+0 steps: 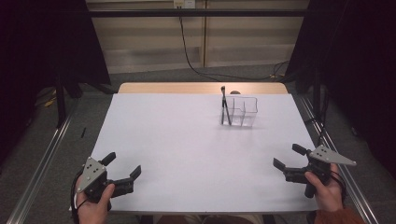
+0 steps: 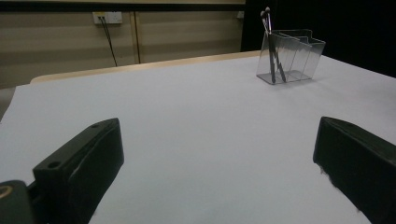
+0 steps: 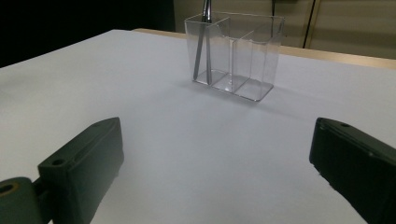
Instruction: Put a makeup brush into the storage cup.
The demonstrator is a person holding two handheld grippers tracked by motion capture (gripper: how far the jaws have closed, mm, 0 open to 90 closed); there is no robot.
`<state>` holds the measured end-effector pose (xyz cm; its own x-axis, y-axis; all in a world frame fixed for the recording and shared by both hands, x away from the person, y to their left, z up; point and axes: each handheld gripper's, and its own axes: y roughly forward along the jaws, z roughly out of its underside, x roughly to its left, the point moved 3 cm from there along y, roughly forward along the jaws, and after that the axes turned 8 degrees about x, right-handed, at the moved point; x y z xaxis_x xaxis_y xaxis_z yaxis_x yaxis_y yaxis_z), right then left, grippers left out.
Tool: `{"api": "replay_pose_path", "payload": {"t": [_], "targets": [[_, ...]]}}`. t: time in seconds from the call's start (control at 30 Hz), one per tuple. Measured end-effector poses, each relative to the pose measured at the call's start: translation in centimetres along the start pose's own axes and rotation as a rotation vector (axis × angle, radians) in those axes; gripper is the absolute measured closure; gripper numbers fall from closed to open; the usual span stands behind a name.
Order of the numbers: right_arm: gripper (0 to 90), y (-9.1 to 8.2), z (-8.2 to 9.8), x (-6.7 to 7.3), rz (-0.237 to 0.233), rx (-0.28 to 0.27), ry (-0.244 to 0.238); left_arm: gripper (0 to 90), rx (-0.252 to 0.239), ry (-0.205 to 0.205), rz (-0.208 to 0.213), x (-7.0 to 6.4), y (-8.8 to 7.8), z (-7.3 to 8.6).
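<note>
Makeup brushes stand in a clear organizer, well ahead of both spread-jawed, empty grippers: left, right. A clean pick means approaching level, closing squarely on the handles.

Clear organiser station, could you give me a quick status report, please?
Left claw open, right claw open, both empty. Clear organiser upright at far table, two dark brushes in its left compartment. Nothing between.
</note>
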<state>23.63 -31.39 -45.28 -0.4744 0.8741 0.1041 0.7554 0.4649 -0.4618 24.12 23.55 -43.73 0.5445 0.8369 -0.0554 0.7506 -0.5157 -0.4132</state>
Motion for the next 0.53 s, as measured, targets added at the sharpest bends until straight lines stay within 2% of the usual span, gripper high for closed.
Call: {"api": "replay_pose_path", "payload": {"t": [0.03,0.13,0.23,0.3,0.53], "targets": [[2.4,-0.06,0.18,0.07,-0.004,0.001,0.007,1.8,0.001,0.0,0.002,-0.03,-0.05,0.04],[2.5,-0.41,0.3,0.14,0.016,-0.005,-0.015,1.9,-0.003,-0.002,-0.001,-0.03,-0.14,0.03],[2.4,-0.49,0.31,-0.05,0.017,-0.006,-0.007,1.9,0.0,0.004,0.002,-0.04,-0.14,0.02],[2.4,-0.45,0.34,-0.12,0.016,-0.009,0.002,1.9,-0.007,-0.007,-0.001,0.02,-0.19,-0.03],[2.3,-0.38,0.43,-0.18,0.012,-0.004,-0.001,1.8,-0.001,-0.004,0.0,0.04,0.02,-0.06]]}}
